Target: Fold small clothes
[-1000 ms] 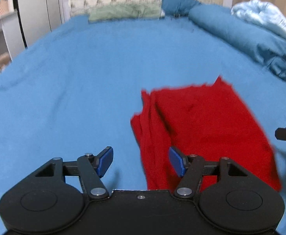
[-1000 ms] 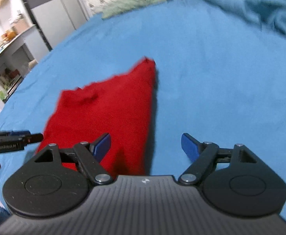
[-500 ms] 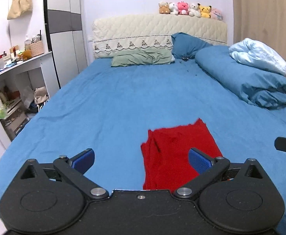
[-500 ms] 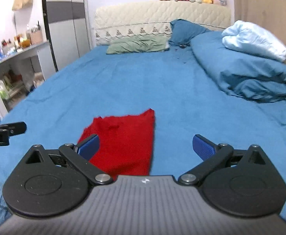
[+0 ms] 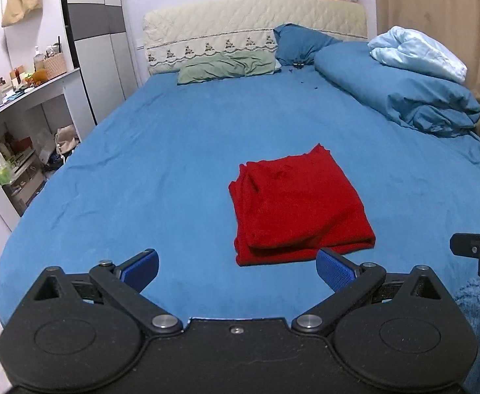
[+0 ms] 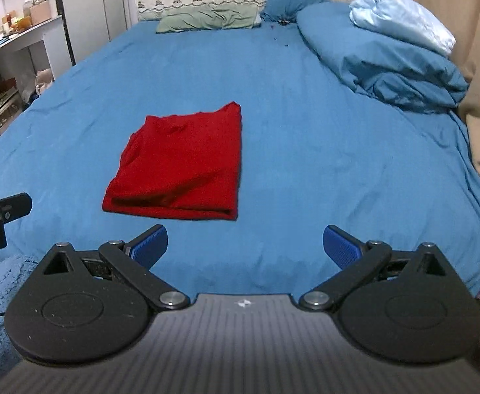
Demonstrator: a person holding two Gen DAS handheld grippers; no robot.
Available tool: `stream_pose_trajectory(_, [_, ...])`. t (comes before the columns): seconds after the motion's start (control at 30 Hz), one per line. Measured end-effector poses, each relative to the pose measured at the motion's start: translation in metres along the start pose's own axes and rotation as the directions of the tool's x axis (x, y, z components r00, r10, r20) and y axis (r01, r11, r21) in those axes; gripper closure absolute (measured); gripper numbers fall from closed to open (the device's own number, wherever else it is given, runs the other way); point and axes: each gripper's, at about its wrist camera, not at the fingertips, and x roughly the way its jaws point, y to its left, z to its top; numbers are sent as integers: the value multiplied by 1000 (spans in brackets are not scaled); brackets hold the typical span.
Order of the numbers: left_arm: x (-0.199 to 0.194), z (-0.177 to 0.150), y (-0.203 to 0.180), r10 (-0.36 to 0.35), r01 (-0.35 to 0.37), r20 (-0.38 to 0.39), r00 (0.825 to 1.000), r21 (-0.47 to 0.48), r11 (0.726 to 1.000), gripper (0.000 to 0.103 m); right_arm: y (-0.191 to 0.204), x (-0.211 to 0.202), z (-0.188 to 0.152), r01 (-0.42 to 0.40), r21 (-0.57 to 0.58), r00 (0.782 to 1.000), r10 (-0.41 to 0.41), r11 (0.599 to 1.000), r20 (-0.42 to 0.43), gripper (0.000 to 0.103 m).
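A red garment (image 5: 297, 205) lies folded into a flat rectangle on the blue bed sheet (image 5: 174, 151); it also shows in the right wrist view (image 6: 182, 164). My left gripper (image 5: 236, 267) is open and empty, held back from the garment's near edge. My right gripper (image 6: 245, 241) is open and empty, back from the garment and to its right. Neither gripper touches the cloth. The tip of the right gripper shows at the left wrist view's right edge (image 5: 476, 251).
A rolled blue duvet (image 5: 401, 95) with a light blue blanket (image 5: 417, 52) lies along the bed's right side. A green pillow (image 5: 227, 67) and the headboard (image 5: 253, 29) are at the far end. White shelves (image 5: 26, 124) stand left of the bed.
Both grippers have pulled back and up from the red garment, and their jaws have opened wider. The garment stays folded on the sheet.
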Motion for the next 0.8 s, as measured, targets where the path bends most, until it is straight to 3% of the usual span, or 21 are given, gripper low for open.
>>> stream_pose_trajectory(0.8, [-13, -3, -3, -14, 13, 48, 999, 8, 1000, 0, -5, -10, -5, -2, 10, 1000, 2, 1000, 2, 0])
